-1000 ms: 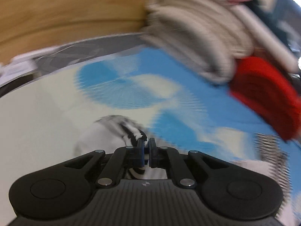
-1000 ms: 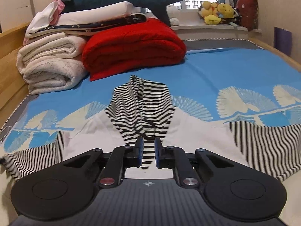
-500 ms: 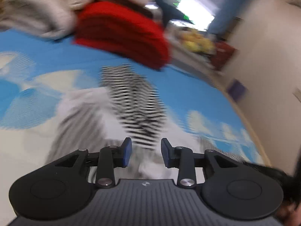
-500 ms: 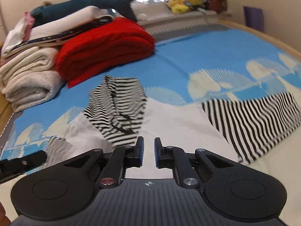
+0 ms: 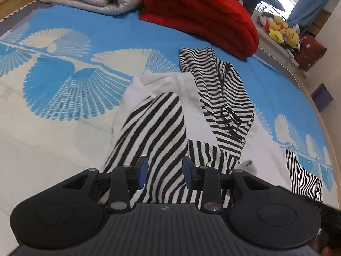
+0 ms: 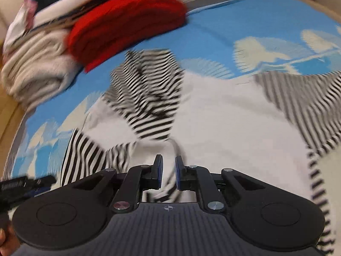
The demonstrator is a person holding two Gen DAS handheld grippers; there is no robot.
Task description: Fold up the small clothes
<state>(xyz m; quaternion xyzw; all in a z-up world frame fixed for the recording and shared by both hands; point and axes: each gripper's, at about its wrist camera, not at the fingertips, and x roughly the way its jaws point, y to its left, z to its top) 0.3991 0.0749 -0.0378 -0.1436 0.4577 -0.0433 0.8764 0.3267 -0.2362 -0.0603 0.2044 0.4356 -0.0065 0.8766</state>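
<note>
Folded inward since a second ago, one striped sleeve point(image 5: 153, 128) lies across my white hoodie point(image 6: 223, 132) on the bed point(image 5: 64, 128); left gripper point(image 5: 164, 171) jaws just opened, empty; right gripper point(image 6: 168, 171) jaws narrowly apart, gripping nothing. Second sleeve point(image 6: 298, 106) stays spread.

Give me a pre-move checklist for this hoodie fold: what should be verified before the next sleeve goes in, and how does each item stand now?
1. Left sleeve folded onto the white body: ok.
2. Left tongs let go of the sleeve, jaws apart, nothing pinched: ok.
3. Right sleeve folded in: not ok, it lies spread outward.
4. Right tongs narrowly apart, whether they pinch cloth: cannot tell, the view is blurred.
5. Striped hood lying flat: not ok, it is rumpled, drawstring loose.
6. Red blanket apart from the garment: ok.
</note>
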